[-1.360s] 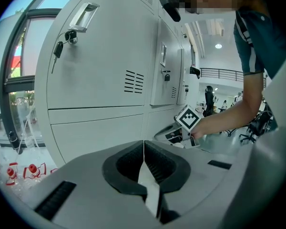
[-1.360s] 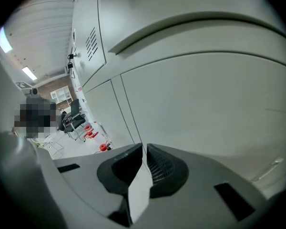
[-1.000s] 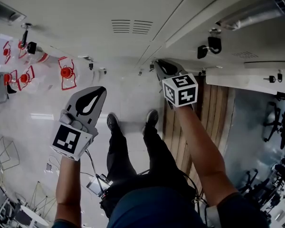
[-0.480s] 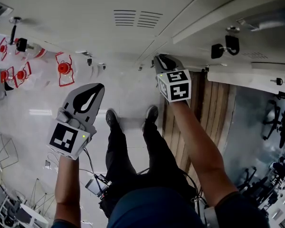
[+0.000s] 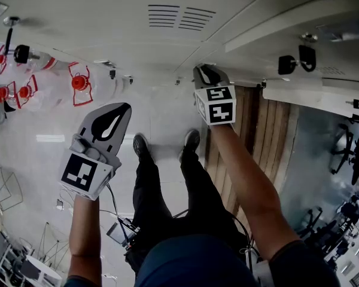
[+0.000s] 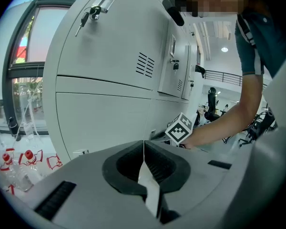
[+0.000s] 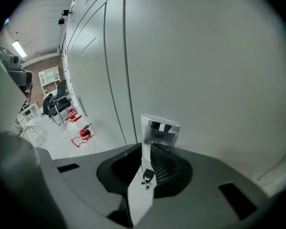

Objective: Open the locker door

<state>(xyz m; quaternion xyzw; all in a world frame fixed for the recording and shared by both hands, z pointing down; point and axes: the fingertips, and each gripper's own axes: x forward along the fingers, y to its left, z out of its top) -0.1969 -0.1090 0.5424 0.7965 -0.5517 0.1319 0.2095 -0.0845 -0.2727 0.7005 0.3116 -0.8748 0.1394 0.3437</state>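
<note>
1. At twelve o'clock from the person's feet, the grey locker door stands shut.
2. Right gripper, at one o'clock, pinches the door's chrome handle, likely for pulling.
3. Left gripper, at eight o'clock, is pressed together, empty, seemingly kept clear.

Grey left gripper, dark trousers

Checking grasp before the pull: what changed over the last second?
The right tool swung its marker-cube end slightly left in the head view. Its tip stayed at the door handle, shut on it. The locker door shows no visible swing. The left tool stays shut and empty, in about the same place.
</note>
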